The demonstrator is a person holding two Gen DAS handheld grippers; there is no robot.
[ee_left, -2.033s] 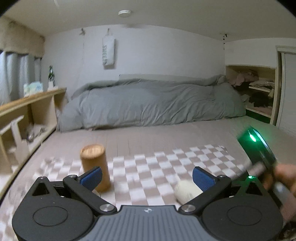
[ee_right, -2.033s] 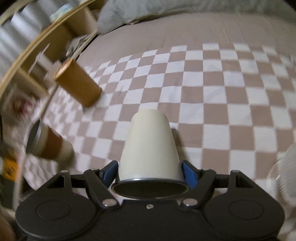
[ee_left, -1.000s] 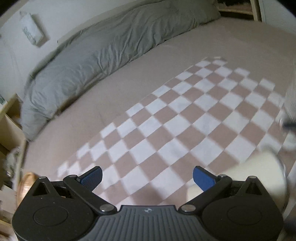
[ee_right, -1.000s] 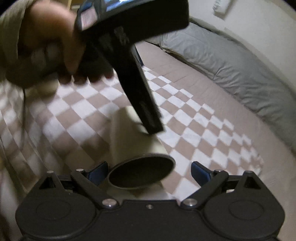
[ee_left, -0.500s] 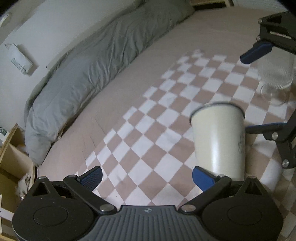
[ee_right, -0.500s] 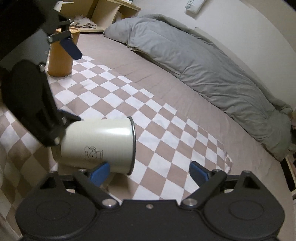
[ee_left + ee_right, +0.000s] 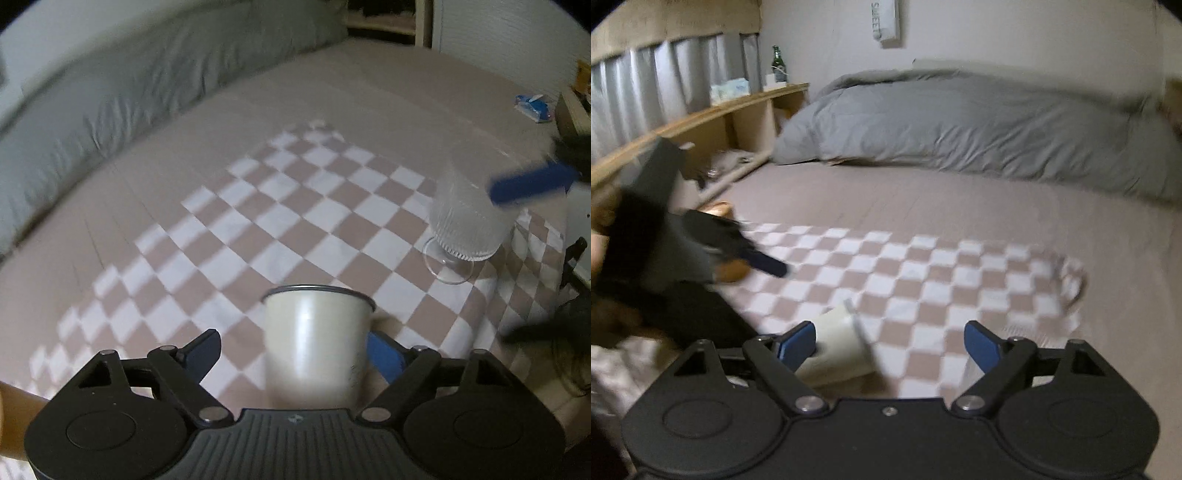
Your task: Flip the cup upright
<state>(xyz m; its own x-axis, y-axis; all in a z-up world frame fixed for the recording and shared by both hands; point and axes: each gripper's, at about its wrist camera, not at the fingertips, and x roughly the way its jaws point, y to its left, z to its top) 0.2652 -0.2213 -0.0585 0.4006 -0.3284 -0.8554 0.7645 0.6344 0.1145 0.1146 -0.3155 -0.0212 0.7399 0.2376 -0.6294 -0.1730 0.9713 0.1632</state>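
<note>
Cream cup (image 7: pixel 317 343) upright, mouth up, on the checkered blanket (image 7: pixel 295 221) at 6 o'clock in the left view, between the left gripper (image 7: pixel 295 350) jaws, spread apart, right pad just beside its wall. Right gripper (image 7: pixel 888 343) jaws also apart, empty. Risk: soft bed underneath, so any nudge from that close pad could tip it; ribbed glass (image 7: pixel 467 225) near at 2 o'clock.

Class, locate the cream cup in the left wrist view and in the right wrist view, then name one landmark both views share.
Left wrist view: cream cup low centre, upright between the gripper fingers.
Right wrist view: cream cup lower left, beside the left fingertip.
Shared landmark: checkered cloth.
</note>
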